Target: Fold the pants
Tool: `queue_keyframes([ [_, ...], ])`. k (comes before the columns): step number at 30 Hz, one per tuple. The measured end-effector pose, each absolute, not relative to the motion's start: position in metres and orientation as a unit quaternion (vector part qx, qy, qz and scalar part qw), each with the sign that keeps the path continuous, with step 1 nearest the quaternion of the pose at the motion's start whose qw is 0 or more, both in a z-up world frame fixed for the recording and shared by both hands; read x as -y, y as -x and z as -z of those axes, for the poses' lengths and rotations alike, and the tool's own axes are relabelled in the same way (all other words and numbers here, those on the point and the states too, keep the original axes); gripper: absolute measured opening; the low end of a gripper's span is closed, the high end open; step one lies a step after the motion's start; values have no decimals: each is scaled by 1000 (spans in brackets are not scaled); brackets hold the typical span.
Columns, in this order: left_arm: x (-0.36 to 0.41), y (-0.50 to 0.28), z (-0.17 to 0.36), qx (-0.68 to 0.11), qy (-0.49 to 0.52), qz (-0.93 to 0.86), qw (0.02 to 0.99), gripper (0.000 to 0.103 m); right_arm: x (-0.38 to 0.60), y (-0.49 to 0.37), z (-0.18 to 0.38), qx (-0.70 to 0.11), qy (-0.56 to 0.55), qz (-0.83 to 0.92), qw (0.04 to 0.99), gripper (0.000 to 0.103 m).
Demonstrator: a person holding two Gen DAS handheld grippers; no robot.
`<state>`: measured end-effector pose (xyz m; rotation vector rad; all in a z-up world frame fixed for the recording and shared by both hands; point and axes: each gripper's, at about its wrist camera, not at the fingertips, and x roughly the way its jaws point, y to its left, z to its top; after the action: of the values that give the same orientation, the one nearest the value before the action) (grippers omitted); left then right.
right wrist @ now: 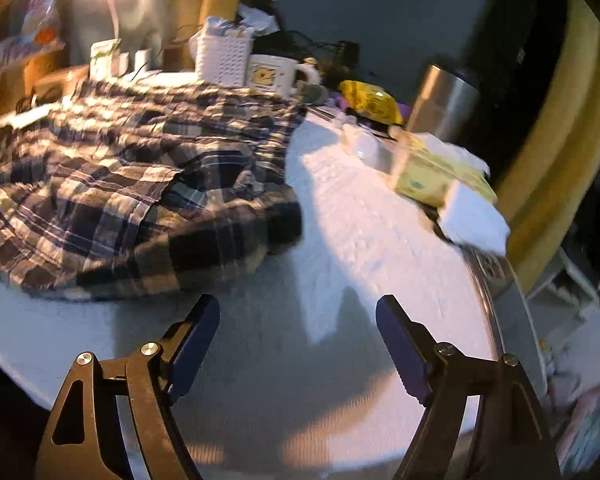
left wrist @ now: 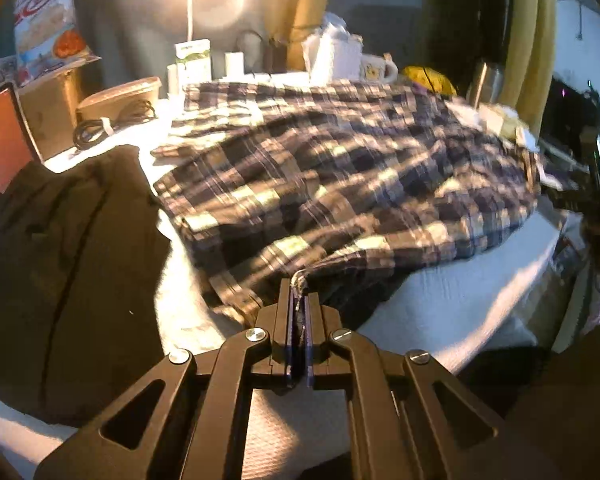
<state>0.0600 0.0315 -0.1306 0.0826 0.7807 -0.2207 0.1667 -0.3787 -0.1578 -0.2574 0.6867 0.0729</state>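
Plaid pants [left wrist: 340, 168] lengthwise toward table's [right wrist: 360, 216] far edge

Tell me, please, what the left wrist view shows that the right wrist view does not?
Only the left view shows the left tool shut on the pants' near edge, and a dark garment beside them. Only the right view shows the right tool open over bare tablecloth, and a steel tumbler. Both show the pants and the mug.

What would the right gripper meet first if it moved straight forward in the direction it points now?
The right gripper is open and empty, above the bare white table cover. Straight ahead it would probably touch that cover first; the plaid pants lie to the left of the line. Depth is unclear in this blurred view.
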Motion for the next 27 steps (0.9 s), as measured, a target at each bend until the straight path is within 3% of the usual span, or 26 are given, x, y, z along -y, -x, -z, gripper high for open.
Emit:
queue_keyframes([
  [2, -28, -59, 132, -385, -49, 110, 915, 7, 372, -172, 156, -330, 138, -43, 933, 82],
  [4, -26, -59, 131, -390, -54, 115, 912, 20, 366, -178, 153, -321, 148, -52, 934, 82],
  [5, -25, -60, 131, -392, -56, 117, 911, 39, 363, -180, 152, -319, 151, -55, 934, 82],
  [6, -22, -61, 131, -396, -59, 120, 908, 67, 362, -183, 152, -318, 154, -59, 934, 82],
  [7, -18, -62, 132, -403, -66, 122, 905, 78, 360, -186, 152, -318, 156, -61, 933, 82],
  [8, -15, -62, 133, -405, -71, 123, 903, 83, 359, -189, 153, -319, 156, -64, 933, 82],
  [10, -5, -62, 136, -406, -96, 116, 901, 83, 359, -193, 152, -317, 150, -71, 934, 82],
  [13, -3, -66, 136, -403, -97, 114, 903, 82, 360, -194, 150, -313, 139, -84, 936, 82],
  [14, -5, -68, 135, -403, -90, 117, 903, 68, 360, -195, 150, -311, 136, -87, 936, 82],
  [15, -5, -69, 133, -401, -86, 117, 904, 44, 360, -194, 150, -309, 135, -91, 937, 77],
  [16, -5, -71, 131, -402, -86, 111, 905, 34, 360, -194, 151, -308, 134, -100, 937, 61],
  [18, -3, -74, 128, -408, -88, 112, 902, 8, 358, -194, 152, -312, 130, -116, 934, 42],
  [20, -1, -74, 123, -402, -90, 110, 905, 7, 357, -195, 152, -310, 129, -120, 934, 26],
  [27, 6, -73, 83, -348, -80, 105, 928, 6, 368, -188, 132, -286, 95, -124, 945, 26],
])
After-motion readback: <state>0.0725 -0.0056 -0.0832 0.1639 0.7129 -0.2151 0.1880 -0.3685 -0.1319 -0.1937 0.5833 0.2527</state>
